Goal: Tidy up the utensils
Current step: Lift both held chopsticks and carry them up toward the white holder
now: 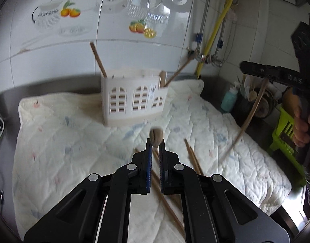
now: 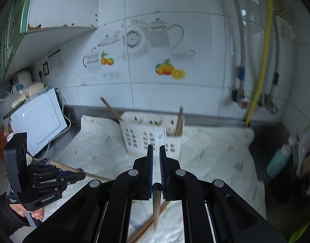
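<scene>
1. I see the quilted cloth (image 1: 74,141) covering the surface, pale with faint prints.
2. At twelve o'clock in both views stands the white caddy (image 1: 132,99), arched cut-outs in its walls, several wooden handles already leaning out of it.
3. My left claw (image 1: 155,143) is clamped on a wooden utensil (image 1: 155,135), its rounded end poking out past the tips.
4. My right claw (image 2: 156,151) is closed on a long wooden stick (image 2: 156,202), pinched deep between the pads and hanging downward.
5. Loose chopsticks (image 1: 192,156) lie on the cloth at about one o'clock of the left claw.
6. I judge these pieces light, stiff and smooth; gripping mid-shaft should stop them swinging.
</scene>
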### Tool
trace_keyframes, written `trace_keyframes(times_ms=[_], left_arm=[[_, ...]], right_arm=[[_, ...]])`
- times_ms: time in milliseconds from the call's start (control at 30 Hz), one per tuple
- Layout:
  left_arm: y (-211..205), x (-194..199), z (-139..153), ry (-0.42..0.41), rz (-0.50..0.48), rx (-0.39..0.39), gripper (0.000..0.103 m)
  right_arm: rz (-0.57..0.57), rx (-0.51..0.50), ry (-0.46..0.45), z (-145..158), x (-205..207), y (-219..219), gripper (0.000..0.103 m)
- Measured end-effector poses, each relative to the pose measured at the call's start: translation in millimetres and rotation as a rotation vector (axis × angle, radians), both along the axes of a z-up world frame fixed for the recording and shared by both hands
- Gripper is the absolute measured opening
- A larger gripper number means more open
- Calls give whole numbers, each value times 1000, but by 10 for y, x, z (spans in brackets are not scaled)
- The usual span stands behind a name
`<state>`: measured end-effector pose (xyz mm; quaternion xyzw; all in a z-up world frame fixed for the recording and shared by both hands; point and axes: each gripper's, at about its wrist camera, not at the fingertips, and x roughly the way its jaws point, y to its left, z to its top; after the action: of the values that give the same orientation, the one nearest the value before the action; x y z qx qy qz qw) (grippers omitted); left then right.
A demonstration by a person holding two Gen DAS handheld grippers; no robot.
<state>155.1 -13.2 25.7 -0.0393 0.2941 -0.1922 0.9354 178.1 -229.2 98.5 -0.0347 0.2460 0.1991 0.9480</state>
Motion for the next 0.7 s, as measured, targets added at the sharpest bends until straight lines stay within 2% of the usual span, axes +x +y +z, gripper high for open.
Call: trace_keyframes(times_ms=[167, 333, 533, 700], left_arm=[[5, 160, 237, -40, 0, 24, 5], [60, 366, 624, -106, 9, 21, 5], [58, 616, 1129, -222, 40, 54, 5], [136, 964, 1294, -249, 93, 80, 5]], right_arm=[[13, -35, -46, 223, 238, 161, 6], [28, -2, -101, 476, 434, 273, 6], [23, 39, -173, 856, 765, 383, 6], [-3, 56, -228, 1110, 1076, 418, 6]])
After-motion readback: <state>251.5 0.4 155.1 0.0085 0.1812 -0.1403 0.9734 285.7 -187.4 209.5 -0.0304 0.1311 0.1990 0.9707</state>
